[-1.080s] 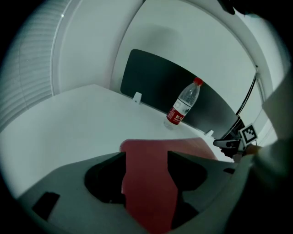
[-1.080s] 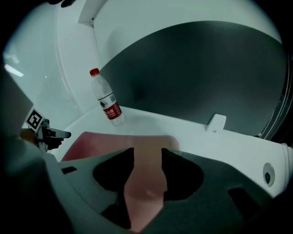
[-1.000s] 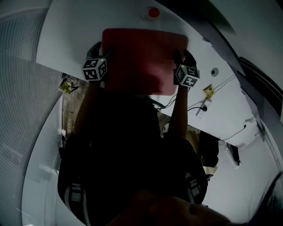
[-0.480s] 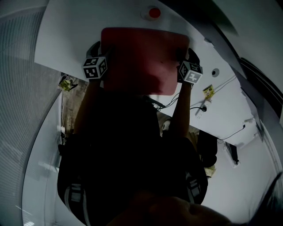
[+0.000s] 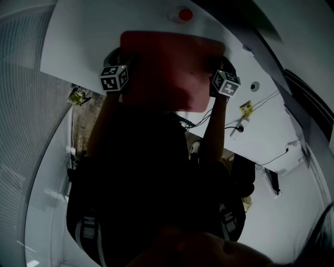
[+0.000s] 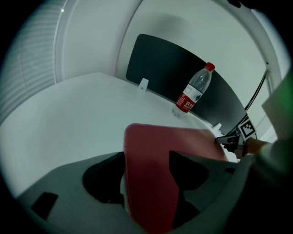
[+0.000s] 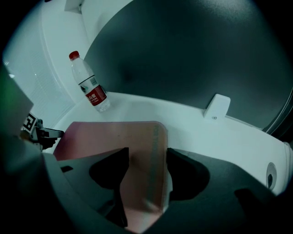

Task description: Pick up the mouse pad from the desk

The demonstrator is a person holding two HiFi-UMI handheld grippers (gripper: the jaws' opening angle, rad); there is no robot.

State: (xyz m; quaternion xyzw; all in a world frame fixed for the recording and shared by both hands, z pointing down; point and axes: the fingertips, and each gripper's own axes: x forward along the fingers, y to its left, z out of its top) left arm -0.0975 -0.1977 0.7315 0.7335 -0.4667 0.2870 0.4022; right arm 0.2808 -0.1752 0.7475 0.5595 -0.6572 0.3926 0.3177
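Note:
A red mouse pad (image 5: 167,62) lies on the white desk (image 5: 83,41) in front of me. My left gripper (image 5: 124,60) is at its left edge and my right gripper (image 5: 216,67) at its right edge. In the left gripper view the mouse pad (image 6: 151,173) runs between the wide jaws of the left gripper (image 6: 147,155), with a gap beside the left jaw. In the right gripper view the mouse pad (image 7: 137,151) likewise passes between the spread jaws of the right gripper (image 7: 147,150). Both pairs of jaws have just been opening, and neither presses on the pad.
A water bottle (image 6: 194,91) with a red cap (image 5: 181,14) stands on the desk beyond the pad. The bottle (image 7: 89,87) is near a dark partition panel (image 7: 183,55). A white clip (image 7: 217,107) sits at the panel's foot. Cables (image 5: 235,125) hang off the desk's right side.
The right gripper's cube has shifted a little to the right, towards the pad's right edge. The left gripper has barely moved. The pad stays on the desk.

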